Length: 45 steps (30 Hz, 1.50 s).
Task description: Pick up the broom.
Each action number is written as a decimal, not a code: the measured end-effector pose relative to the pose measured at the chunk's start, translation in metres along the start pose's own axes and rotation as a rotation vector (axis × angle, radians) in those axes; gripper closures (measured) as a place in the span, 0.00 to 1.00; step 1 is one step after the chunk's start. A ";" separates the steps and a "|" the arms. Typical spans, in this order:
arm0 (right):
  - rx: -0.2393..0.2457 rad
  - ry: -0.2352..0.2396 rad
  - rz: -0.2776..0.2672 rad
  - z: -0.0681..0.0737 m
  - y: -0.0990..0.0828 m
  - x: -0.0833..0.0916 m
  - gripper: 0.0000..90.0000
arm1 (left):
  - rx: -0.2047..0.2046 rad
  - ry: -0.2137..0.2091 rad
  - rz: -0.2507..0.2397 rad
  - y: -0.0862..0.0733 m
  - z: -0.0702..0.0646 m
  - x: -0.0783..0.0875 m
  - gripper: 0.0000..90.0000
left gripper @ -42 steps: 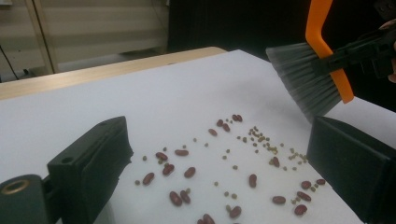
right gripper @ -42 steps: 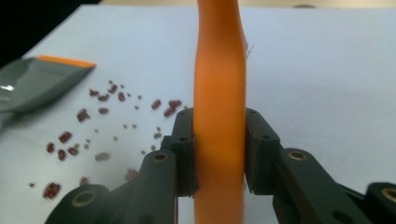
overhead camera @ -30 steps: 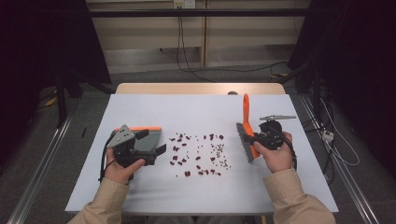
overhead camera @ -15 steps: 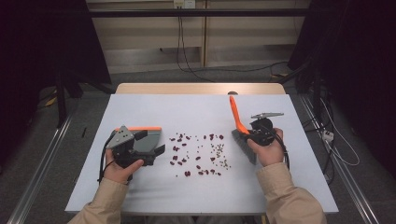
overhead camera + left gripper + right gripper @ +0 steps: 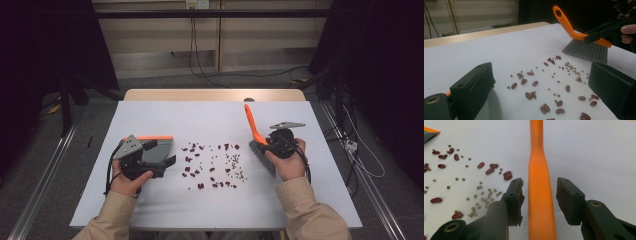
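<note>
The right gripper [image 5: 264, 145] has slid a little closer to the beans [image 5: 212, 165] since a second ago, and its jaws have just been opening, so they now stand apart on both sides of the orange brush [image 5: 540, 195] handle without squeezing it. The brush bristles rest on the white table [image 5: 200, 120] just beside the beans. The left gripper [image 5: 157, 162] holds the grey dustpan [image 5: 156, 148], left of the beans.

table [image 5: 200, 120] evenly lit from above; dim, dark surroundings; soft focus
</note>
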State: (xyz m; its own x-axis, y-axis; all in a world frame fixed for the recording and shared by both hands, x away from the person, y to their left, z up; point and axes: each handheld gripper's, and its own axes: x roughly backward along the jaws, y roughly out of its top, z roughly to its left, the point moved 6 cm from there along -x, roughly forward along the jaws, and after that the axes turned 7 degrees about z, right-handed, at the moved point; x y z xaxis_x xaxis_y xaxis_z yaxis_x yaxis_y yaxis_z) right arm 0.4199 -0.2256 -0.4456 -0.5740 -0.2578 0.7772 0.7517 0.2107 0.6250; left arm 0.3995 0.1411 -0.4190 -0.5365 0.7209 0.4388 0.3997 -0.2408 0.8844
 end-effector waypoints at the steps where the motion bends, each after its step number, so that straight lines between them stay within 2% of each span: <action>1: 0.008 -0.005 -0.002 0.000 -0.001 0.001 0.61 | 0.000 0.000 0.000 0.000 0.000 0.000 0.07; 8: 0.036 -0.037 -0.001 0.001 -0.013 0.005 0.64 | -0.003 0.002 0.004 -0.001 -0.001 0.002 0.07; 9: 0.040 -0.042 0.000 0.001 -0.014 0.004 0.66 | -0.005 0.002 0.005 -0.001 -0.001 0.002 0.07; 11: 0.046 -0.028 0.002 0.001 -0.016 0.001 0.77 | -0.003 0.004 0.004 -0.001 0.000 0.003 0.07; 12: 0.049 -0.028 0.000 0.002 -0.017 0.000 0.78 | -0.003 0.004 0.003 -0.001 0.000 0.003 0.07; 18: 0.038 -0.032 -0.010 0.000 -0.017 -0.002 0.79 | -0.001 0.006 0.004 -0.003 0.002 0.005 0.07; 24: -0.010 -0.018 -0.026 -0.001 -0.017 -0.002 0.79 | 0.003 0.002 0.002 -0.004 0.004 0.008 0.07; 32: -0.010 -0.005 -0.089 0.003 -0.010 0.000 0.79 | 0.006 -0.002 0.006 -0.007 0.009 0.014 0.07; 40: -0.007 0.001 -0.116 0.007 0.001 0.001 0.79 | 0.006 -0.003 0.005 -0.011 0.015 0.023 0.06; 45: -0.003 0.000 -0.122 0.010 0.005 -0.001 0.79 | 0.004 -0.011 0.014 -0.015 0.013 0.026 0.06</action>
State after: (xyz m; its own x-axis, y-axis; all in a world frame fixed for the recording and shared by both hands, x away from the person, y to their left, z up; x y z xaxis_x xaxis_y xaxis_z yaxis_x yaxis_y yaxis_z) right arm 0.4212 -0.2148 -0.4421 -0.6614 -0.2810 0.6954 0.6772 0.1749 0.7147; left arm 0.3895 0.1722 -0.4235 -0.5223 0.7247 0.4494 0.4103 -0.2485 0.8775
